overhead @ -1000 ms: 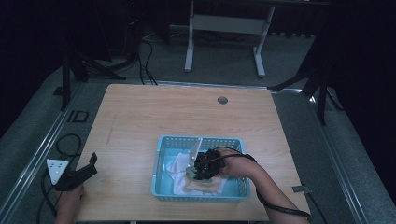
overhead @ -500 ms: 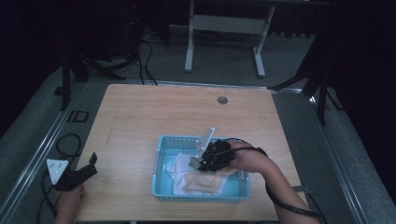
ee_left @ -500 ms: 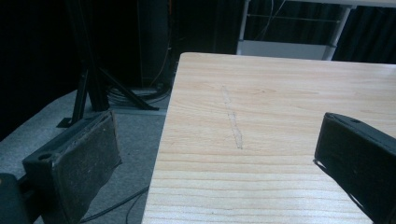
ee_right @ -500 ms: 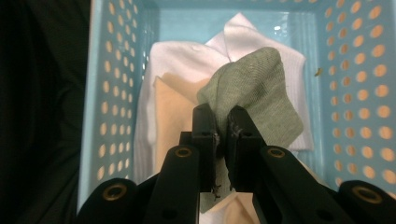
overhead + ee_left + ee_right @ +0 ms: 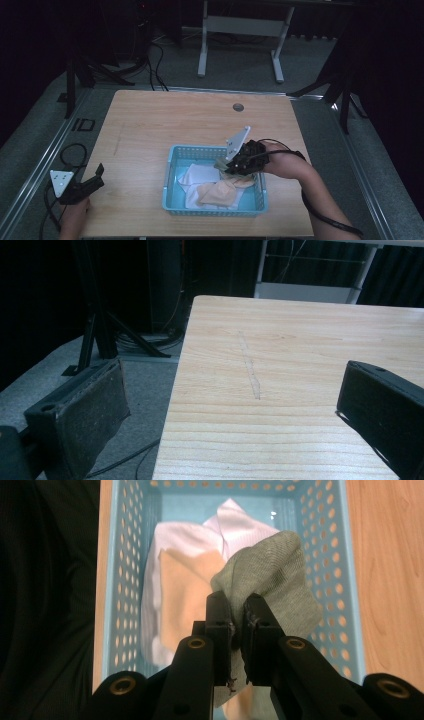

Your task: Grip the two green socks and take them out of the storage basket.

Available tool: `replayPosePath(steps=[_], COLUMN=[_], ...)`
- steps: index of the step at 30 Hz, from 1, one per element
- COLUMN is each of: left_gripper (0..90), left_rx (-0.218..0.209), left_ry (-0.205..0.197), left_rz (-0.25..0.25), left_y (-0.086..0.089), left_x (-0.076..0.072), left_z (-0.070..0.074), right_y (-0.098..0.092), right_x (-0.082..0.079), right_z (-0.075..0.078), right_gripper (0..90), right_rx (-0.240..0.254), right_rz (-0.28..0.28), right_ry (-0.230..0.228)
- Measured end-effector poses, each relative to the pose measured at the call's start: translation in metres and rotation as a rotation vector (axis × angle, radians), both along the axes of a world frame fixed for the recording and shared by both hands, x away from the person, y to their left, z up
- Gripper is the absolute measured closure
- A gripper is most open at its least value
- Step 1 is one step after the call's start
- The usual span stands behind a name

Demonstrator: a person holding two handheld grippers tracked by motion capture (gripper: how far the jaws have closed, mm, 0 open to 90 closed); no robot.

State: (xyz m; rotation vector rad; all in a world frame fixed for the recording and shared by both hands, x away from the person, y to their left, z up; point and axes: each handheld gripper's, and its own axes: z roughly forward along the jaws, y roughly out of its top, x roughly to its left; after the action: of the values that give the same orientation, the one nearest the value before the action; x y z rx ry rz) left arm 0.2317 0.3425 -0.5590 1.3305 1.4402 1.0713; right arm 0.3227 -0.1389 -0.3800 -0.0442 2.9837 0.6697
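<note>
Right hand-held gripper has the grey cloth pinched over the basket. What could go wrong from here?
1. The right hand-held gripper pinches only an edge of the grey cloth, so it may slip free.
2. The cloth hangs just above the peach cloth and white cloth; either could snag and come along.
3. The blue basket looks light, so a snag on its perforated wall might drag it.

Dim room, grey floor, seemingly a white stand behind.

right gripper raised on an outstretched forearm, jaws pinched shut — left gripper low, jaws spread wide.
</note>
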Motion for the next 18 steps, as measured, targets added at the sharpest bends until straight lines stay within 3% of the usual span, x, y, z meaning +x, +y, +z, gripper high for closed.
replayPosePath(steps=[8,18], left_gripper=[0.5,0.5], left_rx=[-0.002,0.001], left_ry=[-0.001,0.001], left_rz=[0.0,0.002], left_y=[0.0,-0.001], left_x=[0.0,0.0], left_z=[0.0,0.0], right_y=[-0.033,-0.099], right_x=[0.001,0.002], right_z=[0.009,0.005], right_gripper=[83.0,83.0], right_rx=[-0.036,-0.046], right_rz=[-0.05,-0.169], right_ry=[-0.015,-0.021])
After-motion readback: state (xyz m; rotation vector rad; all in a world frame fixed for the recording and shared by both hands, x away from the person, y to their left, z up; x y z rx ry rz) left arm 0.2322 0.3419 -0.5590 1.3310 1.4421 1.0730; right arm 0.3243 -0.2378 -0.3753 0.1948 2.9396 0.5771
